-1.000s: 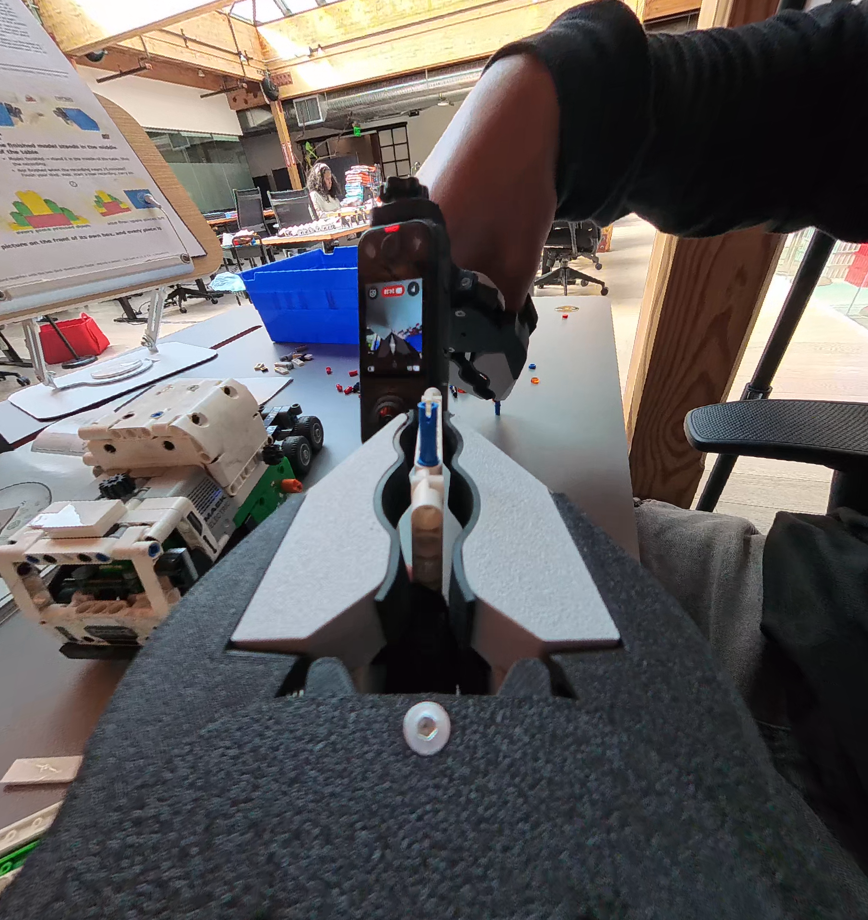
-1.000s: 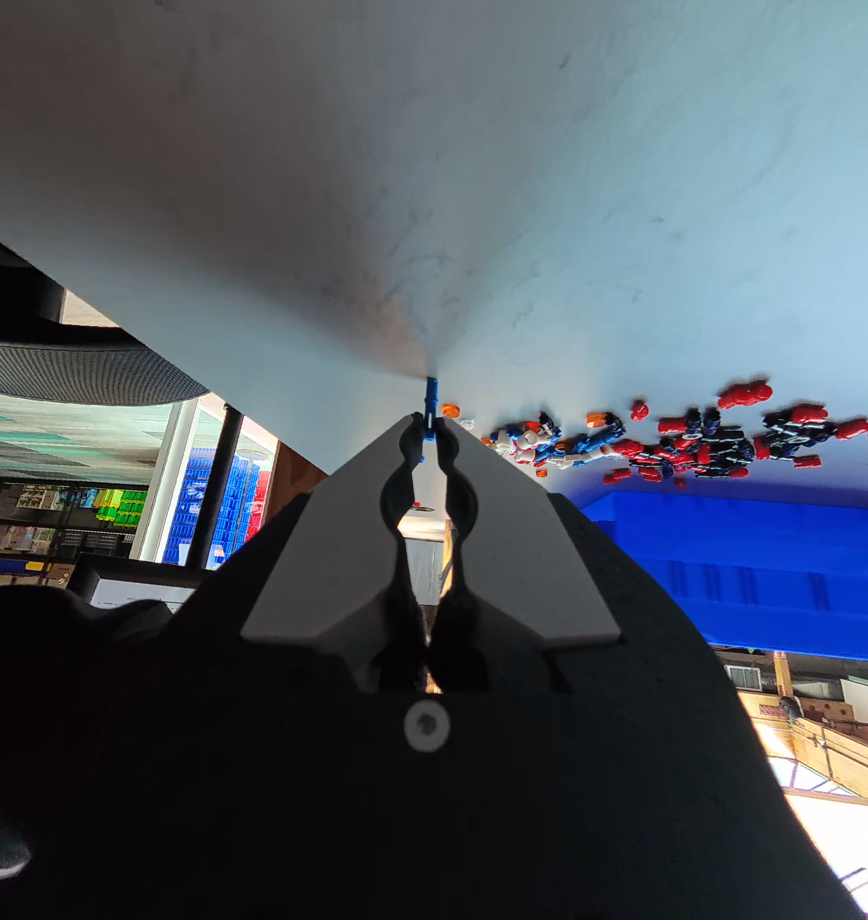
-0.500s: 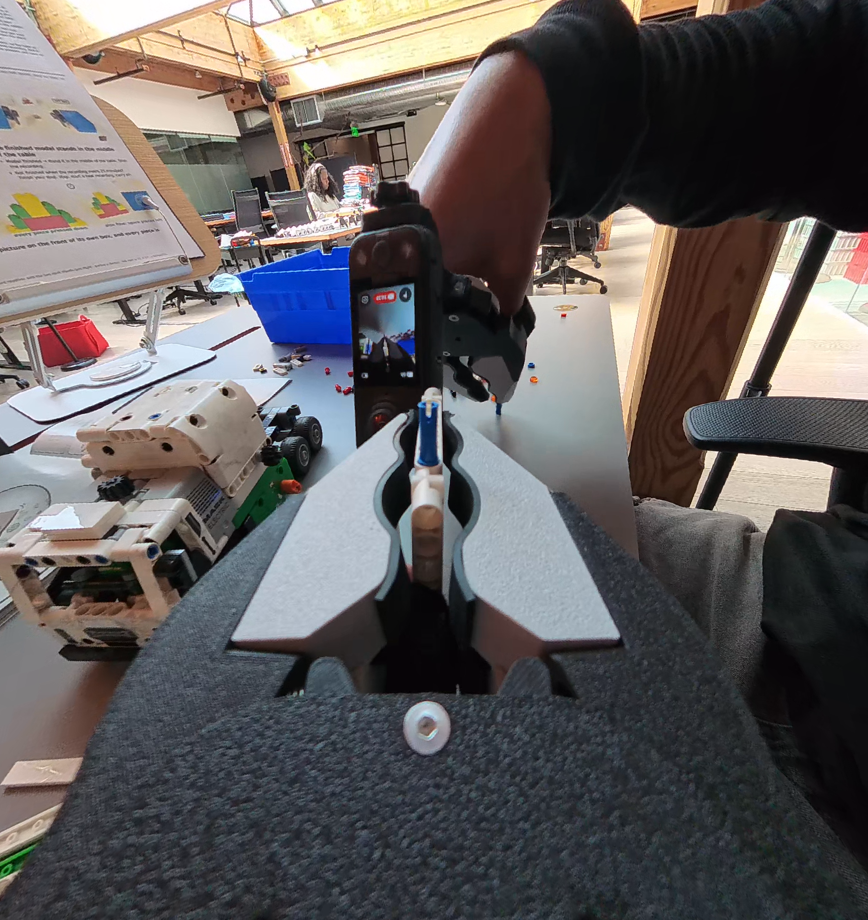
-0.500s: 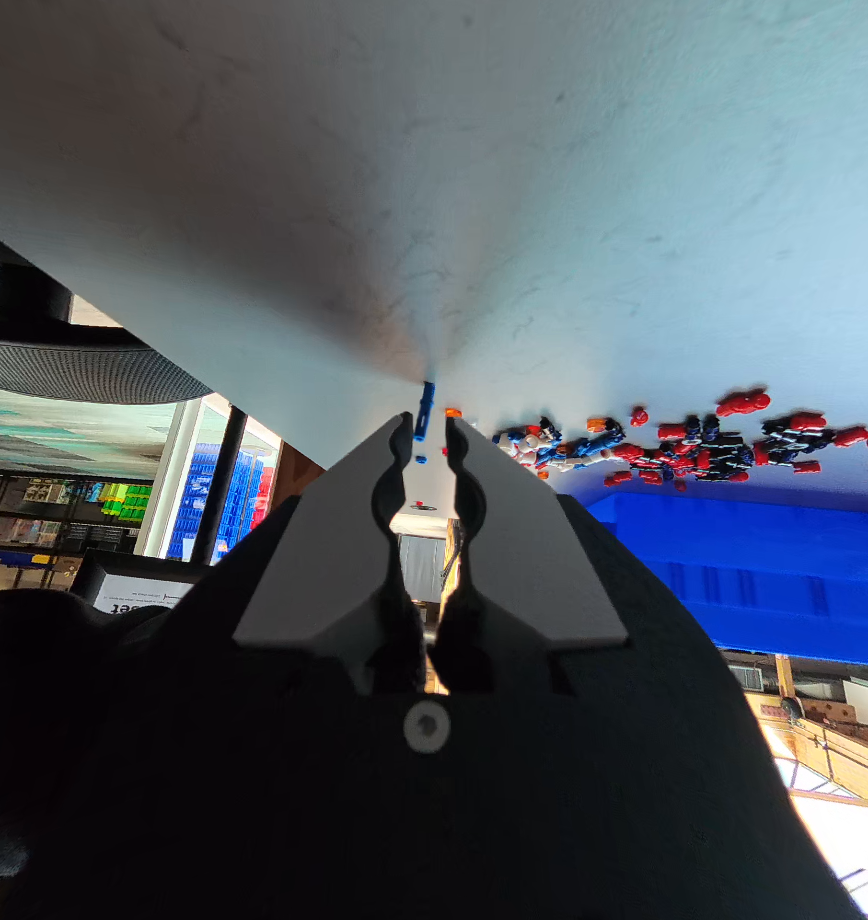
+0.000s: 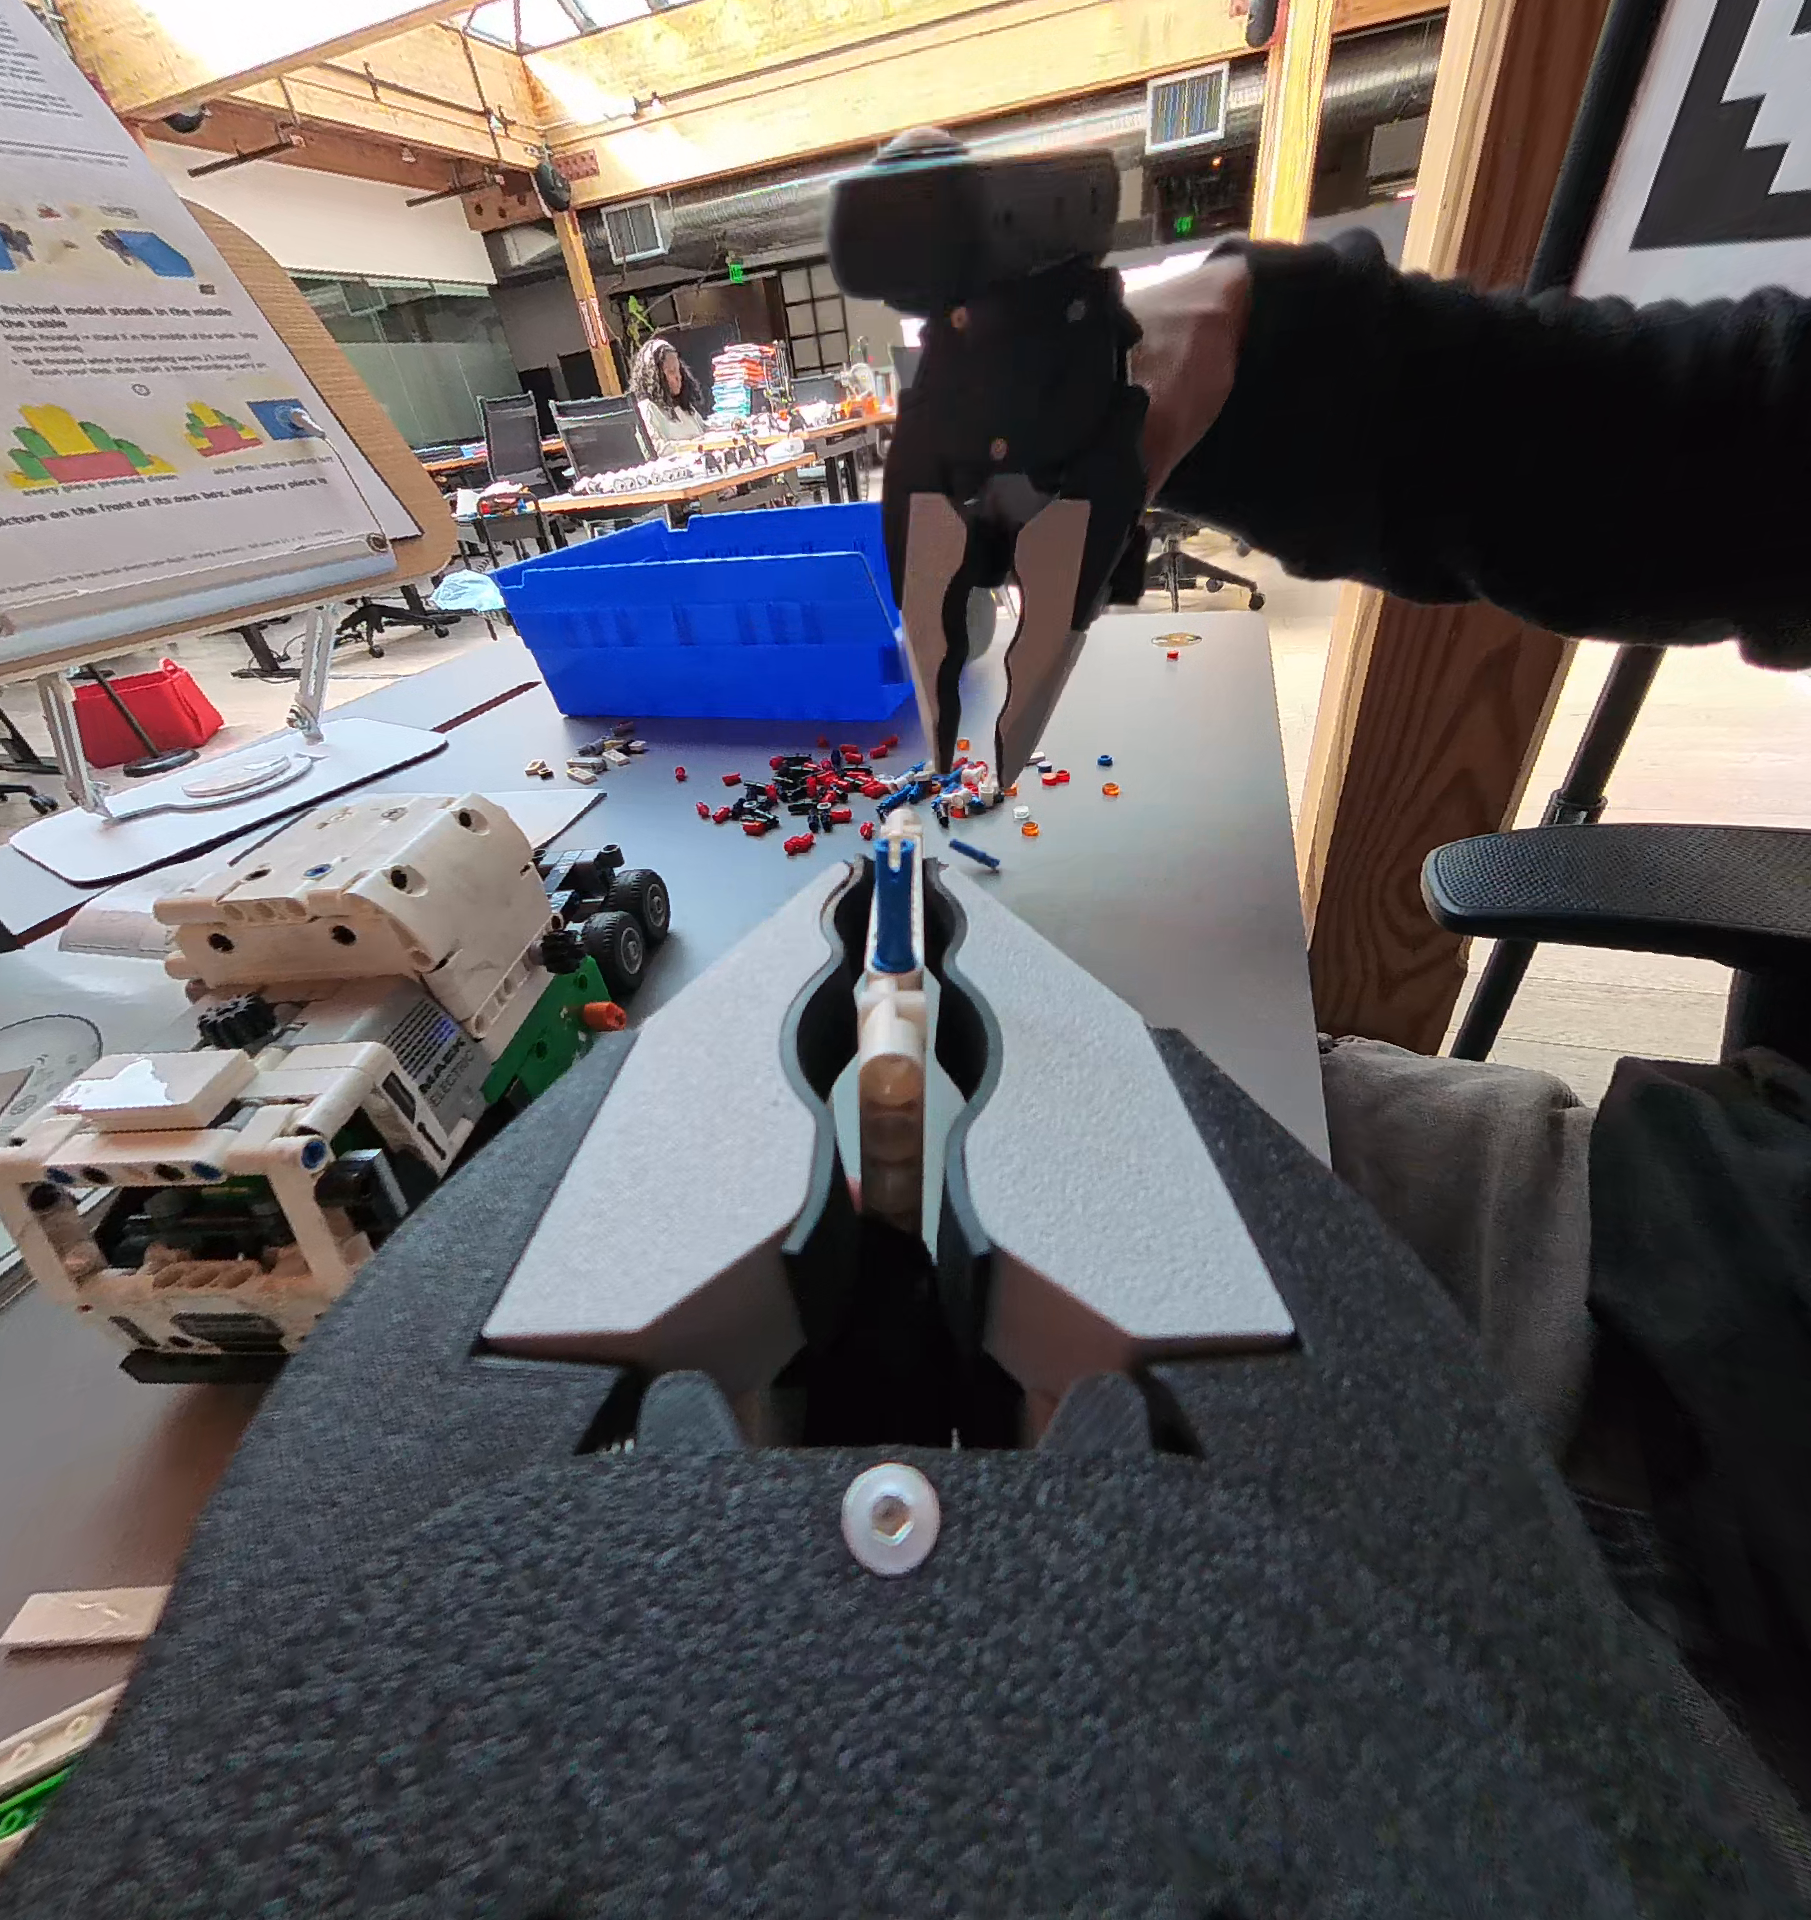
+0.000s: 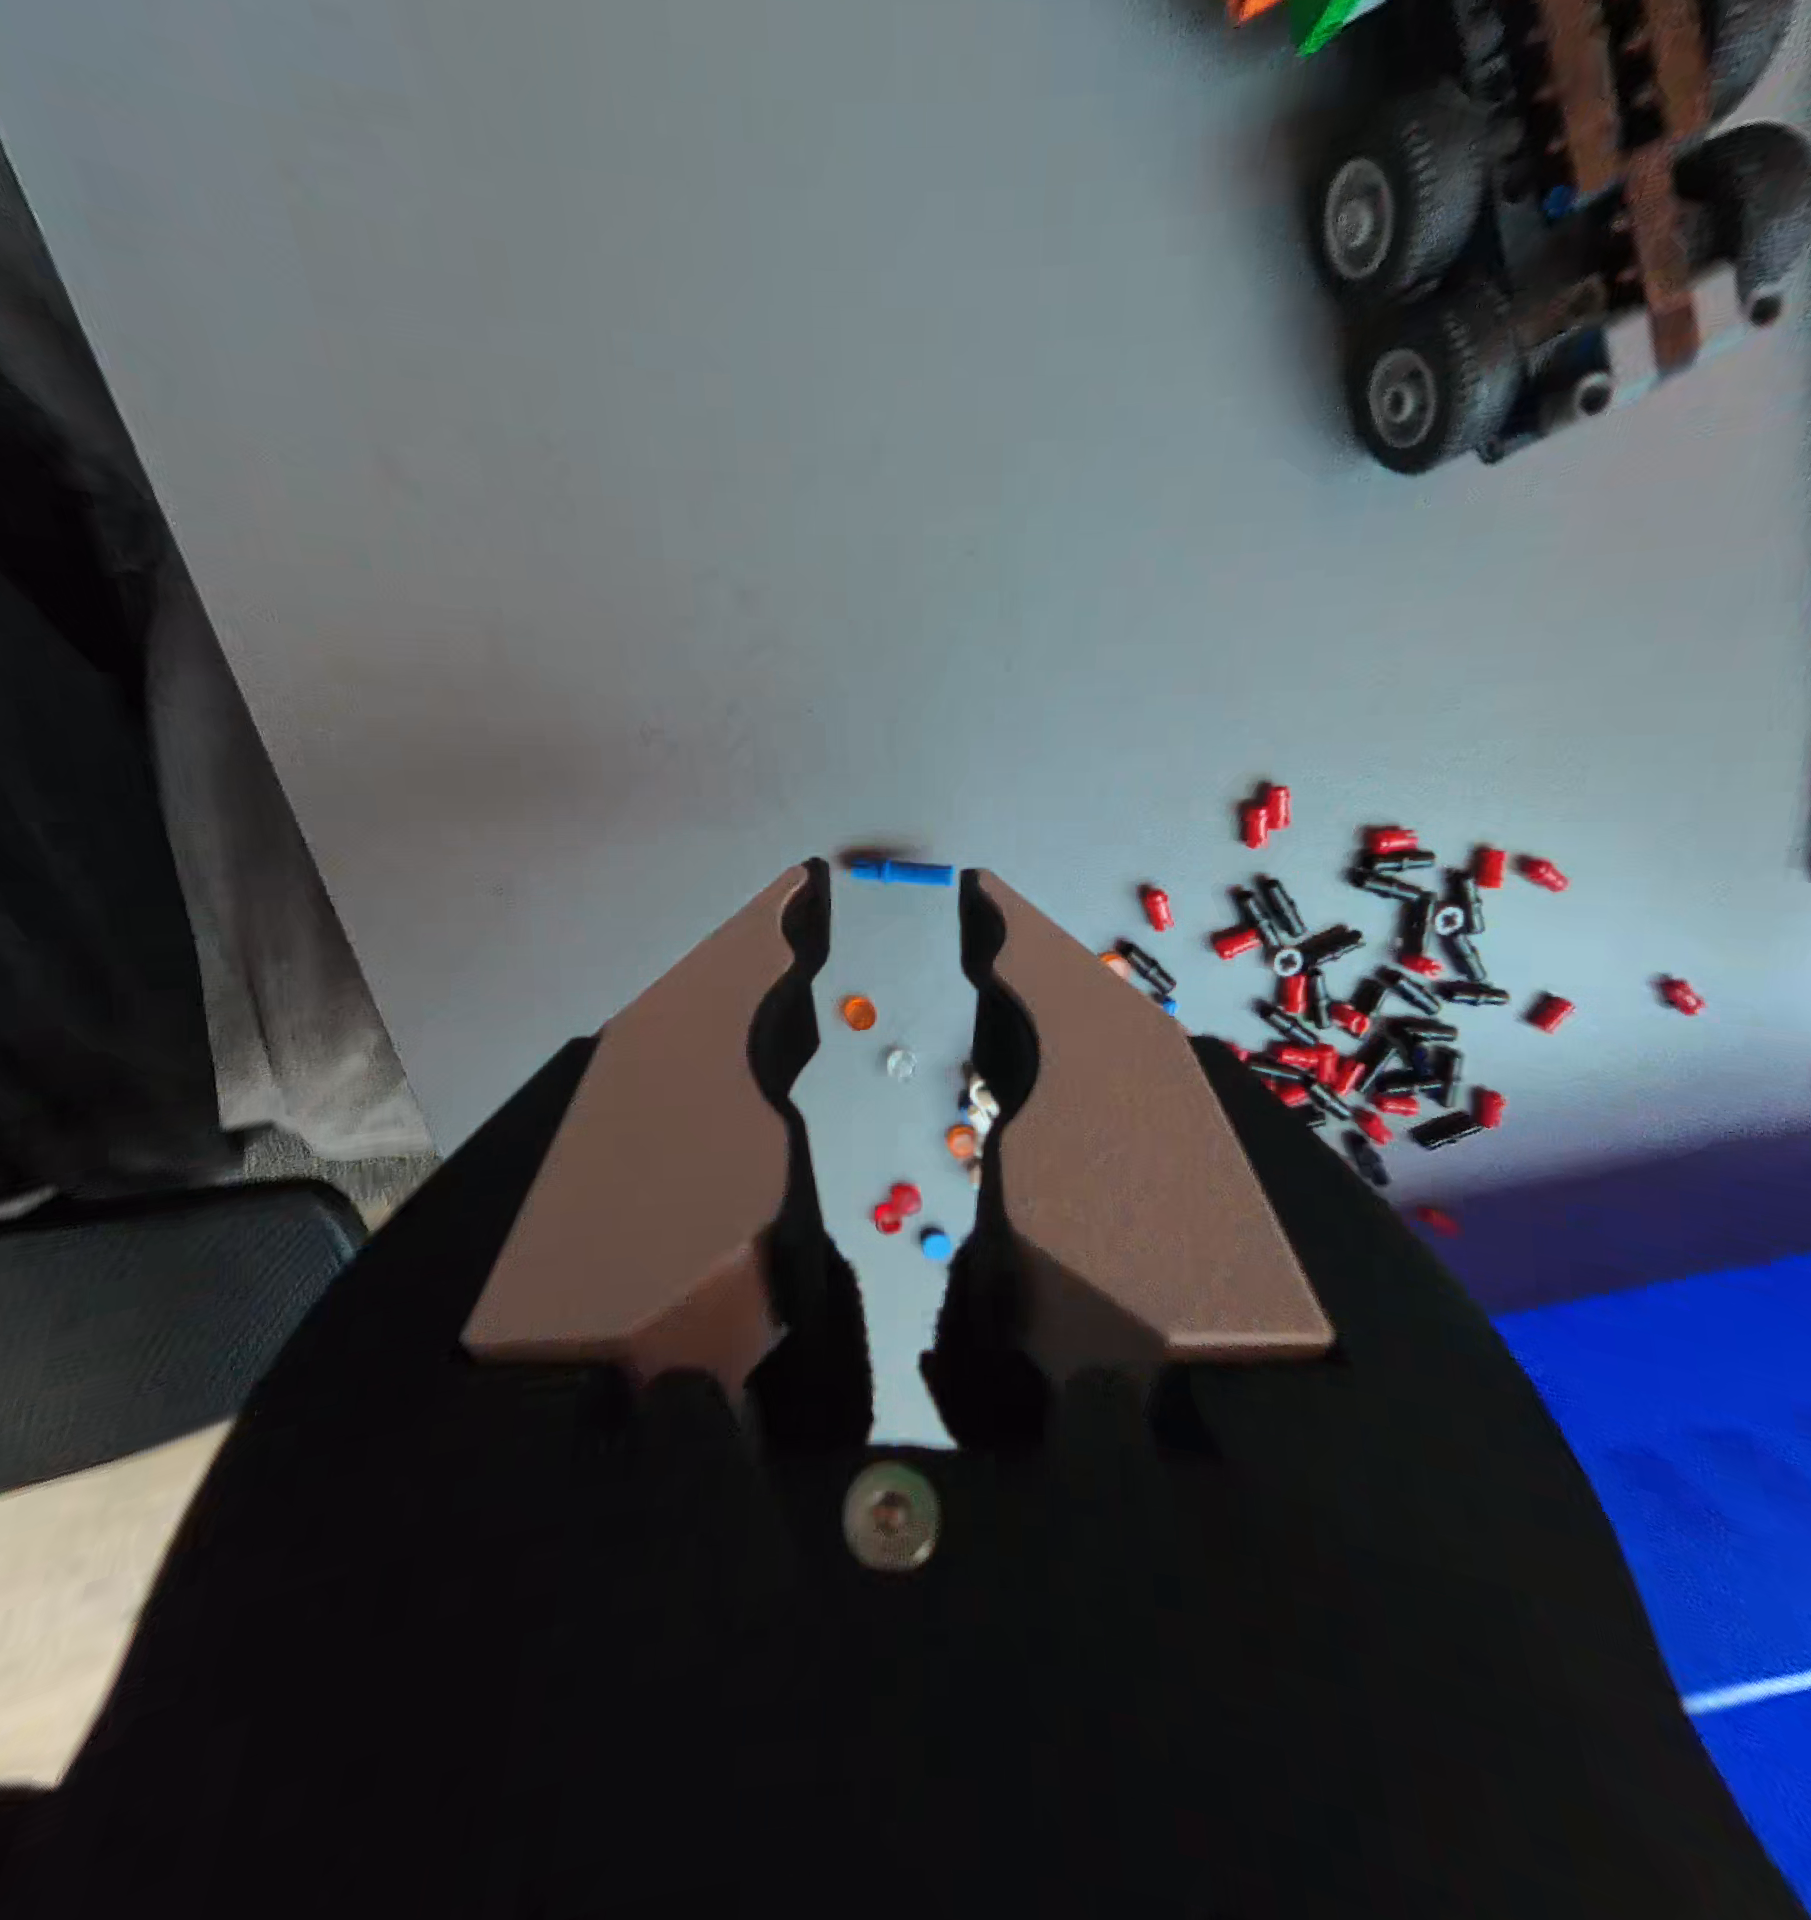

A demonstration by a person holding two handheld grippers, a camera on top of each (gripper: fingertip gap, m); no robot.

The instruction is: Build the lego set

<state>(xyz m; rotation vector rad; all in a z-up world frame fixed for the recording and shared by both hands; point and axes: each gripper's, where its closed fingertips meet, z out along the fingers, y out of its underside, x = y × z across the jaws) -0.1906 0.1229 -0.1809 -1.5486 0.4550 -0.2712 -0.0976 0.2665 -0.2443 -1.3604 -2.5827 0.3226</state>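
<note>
Broadly, a grey flat worktop [image 5: 1171,935] carries everything. At its far side stands a deep blue plastic bin [image 5: 703,623], and on the left a tilted stand holds a printed instruction sheet [image 5: 122,343]. Near the left front sits the part-built white, green and black toy truck with black rubber wheels [image 5: 361,997], its wheeled end toward the bin; the right wrist view shows those wheels [image 6: 1400,301] at its top edge.

Next in size, the left gripper [image 5: 896,883] points along the worktop, its fingers [image 5: 1088,1101] closed on a slim white and tan lego assembly with a blue pin standing in its tip [image 5: 893,997]. The right gripper [image 5: 968,764], held by a hand in a black sleeve [image 5: 1483,436], points down at the worktop in front of the bin; its fingers [image 6: 1119,1122] are parted and hold nothing.

A scatter of small red, black, blue and orange lego pins [image 5: 839,795] lies on the worktop between bin and truck, with the right gripper's tips at its right end. One loose blue lego pin [image 6: 901,871] lies flat just beyond those tips, apart from them, and a few orange, red, blue and clear round studs [image 6: 859,1011] show in the gap.
</note>
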